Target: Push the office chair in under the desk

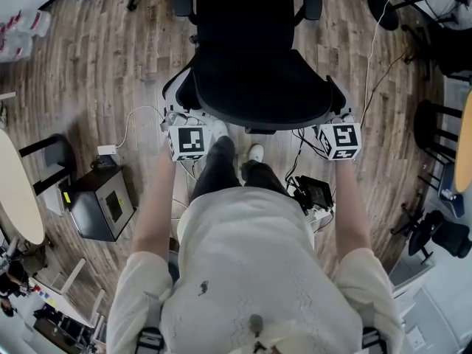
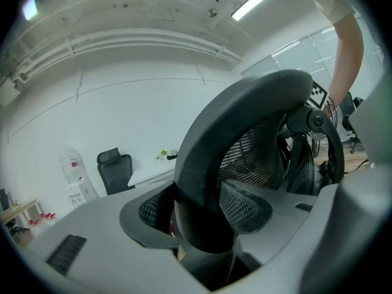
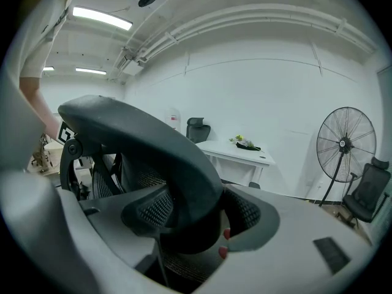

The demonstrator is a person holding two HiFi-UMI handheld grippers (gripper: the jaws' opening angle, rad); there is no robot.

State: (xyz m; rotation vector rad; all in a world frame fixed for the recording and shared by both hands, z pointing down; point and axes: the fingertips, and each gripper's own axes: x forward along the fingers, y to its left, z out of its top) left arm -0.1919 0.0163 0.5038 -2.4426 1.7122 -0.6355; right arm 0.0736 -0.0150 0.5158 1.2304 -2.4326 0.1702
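Directly in front of your legs, the office chair (image 1: 251, 80) stands on the wooden floor (image 1: 96, 72) with its back turned toward you and its seat pointing away. You hold it by the curved top rim (image 2: 245, 109) of the backrest, one tool at each end.

Your left gripper (image 2: 202, 225) is clamped on the rim's left end. The left gripper view shows the dark frame filling the gap between the jaws, with the textured pads (image 2: 245, 204) against it. Your right gripper (image 3: 190, 225) grips the right end the same way, the frame wedged between its jaws. From above, both marker cubes (image 1: 186, 141) (image 1: 340, 140) sit just behind the backrest, level with each other.

The white desk (image 3: 239, 152) stands well beyond the chair against the far wall, so the chair is not under it. A standing fan (image 3: 343, 149) is to the desk's right. A black box (image 1: 103, 205) rests on the floor to your left.
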